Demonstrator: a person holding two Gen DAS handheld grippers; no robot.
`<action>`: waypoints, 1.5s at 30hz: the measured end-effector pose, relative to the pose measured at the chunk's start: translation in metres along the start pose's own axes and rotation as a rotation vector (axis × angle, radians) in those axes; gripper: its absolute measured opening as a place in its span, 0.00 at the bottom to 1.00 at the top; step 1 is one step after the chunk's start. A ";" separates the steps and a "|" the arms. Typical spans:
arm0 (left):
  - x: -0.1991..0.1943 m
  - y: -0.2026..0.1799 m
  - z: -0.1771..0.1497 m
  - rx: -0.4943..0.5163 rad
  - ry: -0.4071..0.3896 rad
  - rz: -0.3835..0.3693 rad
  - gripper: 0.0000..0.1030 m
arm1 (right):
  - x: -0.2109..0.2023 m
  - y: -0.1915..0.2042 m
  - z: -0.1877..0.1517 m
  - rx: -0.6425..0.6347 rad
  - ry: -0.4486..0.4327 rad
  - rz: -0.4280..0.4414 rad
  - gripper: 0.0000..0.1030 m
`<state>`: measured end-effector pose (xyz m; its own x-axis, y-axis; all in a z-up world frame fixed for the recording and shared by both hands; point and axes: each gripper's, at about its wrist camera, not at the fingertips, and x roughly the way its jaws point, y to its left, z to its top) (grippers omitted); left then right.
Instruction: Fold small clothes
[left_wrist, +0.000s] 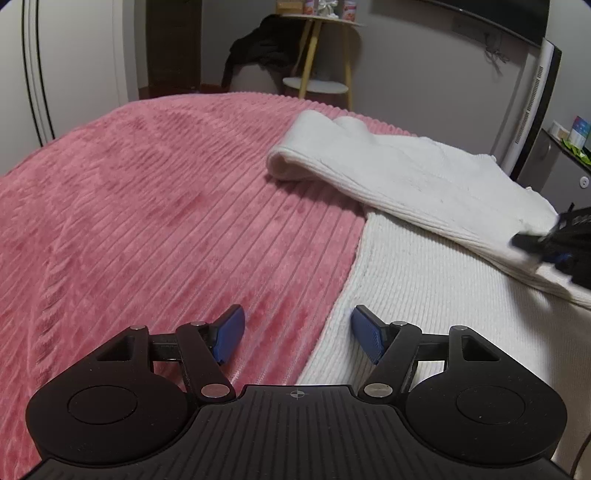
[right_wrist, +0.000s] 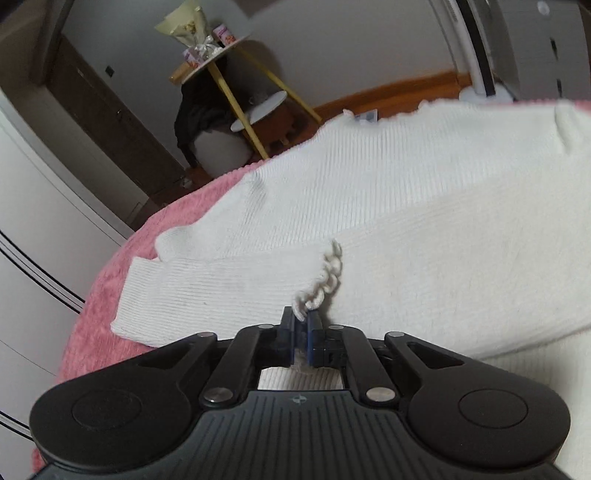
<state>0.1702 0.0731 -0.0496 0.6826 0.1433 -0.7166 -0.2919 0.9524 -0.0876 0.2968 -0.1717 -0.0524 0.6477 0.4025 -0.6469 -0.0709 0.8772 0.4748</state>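
The white knit sweater (left_wrist: 424, 258) lay spread on the pink ribbed bedspread (left_wrist: 155, 206), its body's long edge running diagonally between the left tool's fingers; the left tool (left_wrist: 297, 332) hung spread apart over that edge, holding nothing; the right tool (right_wrist: 303, 325) was clamped on the frilled cuff (right_wrist: 321, 280) of a sleeve (right_wrist: 221, 284) folded across the body; bare bedspread stretched away to the left.

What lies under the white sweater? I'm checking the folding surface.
A pink ribbed blanket shows around the white sweater; whatever lies directly beneath the sweater is covered.
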 end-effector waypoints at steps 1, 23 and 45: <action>0.000 0.000 0.000 -0.002 -0.003 0.000 0.69 | -0.011 0.003 0.001 -0.041 -0.039 -0.014 0.05; 0.001 -0.006 -0.003 0.016 -0.020 -0.006 0.67 | -0.068 -0.072 0.010 -0.038 -0.149 -0.322 0.05; 0.000 -0.009 -0.004 0.029 -0.038 -0.033 0.68 | -0.122 -0.098 -0.013 0.229 -0.240 -0.251 0.32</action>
<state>0.1704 0.0631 -0.0517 0.7164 0.1212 -0.6871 -0.2494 0.9642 -0.0899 0.2148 -0.3037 -0.0281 0.7836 0.0879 -0.6150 0.2647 0.8484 0.4584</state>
